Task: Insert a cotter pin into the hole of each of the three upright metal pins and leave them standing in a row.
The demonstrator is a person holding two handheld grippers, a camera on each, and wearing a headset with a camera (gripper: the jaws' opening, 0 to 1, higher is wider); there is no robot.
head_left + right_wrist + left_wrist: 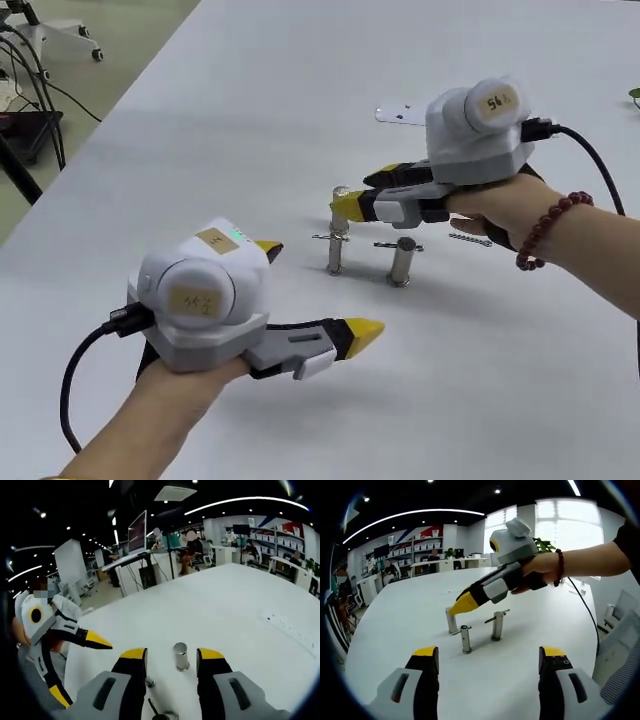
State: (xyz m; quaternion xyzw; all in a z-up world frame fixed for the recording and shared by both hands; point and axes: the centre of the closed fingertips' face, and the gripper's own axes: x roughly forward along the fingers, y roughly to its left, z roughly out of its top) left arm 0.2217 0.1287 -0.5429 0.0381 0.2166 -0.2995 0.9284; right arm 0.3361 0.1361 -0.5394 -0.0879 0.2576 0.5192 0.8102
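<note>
Three metal pins (465,639) stand upright and close together on the white counter (200,120). Two of them carry a cotter pin crosswise near the top: one cotter pin (329,237) runs through the left pin (337,255), and another cotter pin (398,245) runs through the right pin (402,265). We see the back pin (341,193) just behind the left one, its top beside the yellow tip of the right tongs (366,190).

In the right gripper view those tongs (171,655) are spread. The back pin (180,656) stands between the two jaws with a gap on either side, so they pinch nothing. We cannot tell whether the back pin has a cotter pin in it.

The left tongs (315,290) hover low over the counter, nearer to us and well apart from the pins. In the left gripper view the left tongs (489,655) are spread wide and empty. A loose cotter pin (470,239) lies flat on the counter under the right hand (500,205).
</note>
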